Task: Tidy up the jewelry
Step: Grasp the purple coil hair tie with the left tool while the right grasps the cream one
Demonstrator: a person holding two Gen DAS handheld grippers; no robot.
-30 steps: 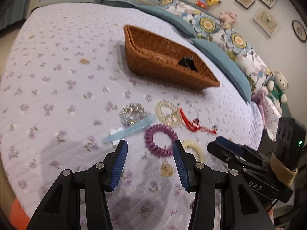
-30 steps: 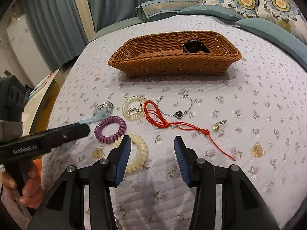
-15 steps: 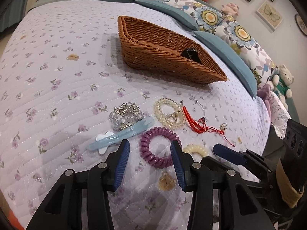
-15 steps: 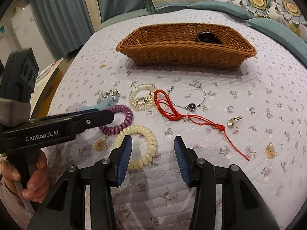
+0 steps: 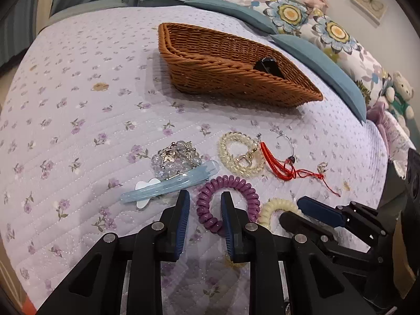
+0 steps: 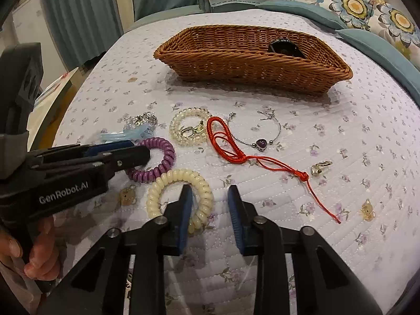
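Jewelry lies on the quilted bedspread in front of a brown wicker basket (image 5: 236, 78) (image 6: 252, 63). My left gripper (image 5: 204, 202) is open, its fingers straddling the near side of a purple coil hair tie (image 5: 231, 183) (image 6: 157, 168). My right gripper (image 6: 208, 197) is open, its left finger inside a cream coil hair tie (image 6: 178, 181) (image 5: 275, 207), the right finger outside it. A blue hair clip (image 5: 170, 186), a crystal brooch (image 5: 176, 160), a clear bead bracelet (image 6: 189, 128), a red cord (image 6: 225, 141), a silver heart bracelet (image 6: 260, 141) and a small clasp (image 6: 320, 168) lie around.
A black item (image 6: 283, 47) sits inside the basket. Blue and floral pillows (image 5: 315, 26) line the far side with plush toys (image 5: 399, 94). The bed's edge drops off at the left in the right wrist view (image 6: 65, 99).
Both grippers moved forward and down onto the hair ties and their jaws narrowed. The left now straddles the purple tie, the right straddles the cream tie's rim.
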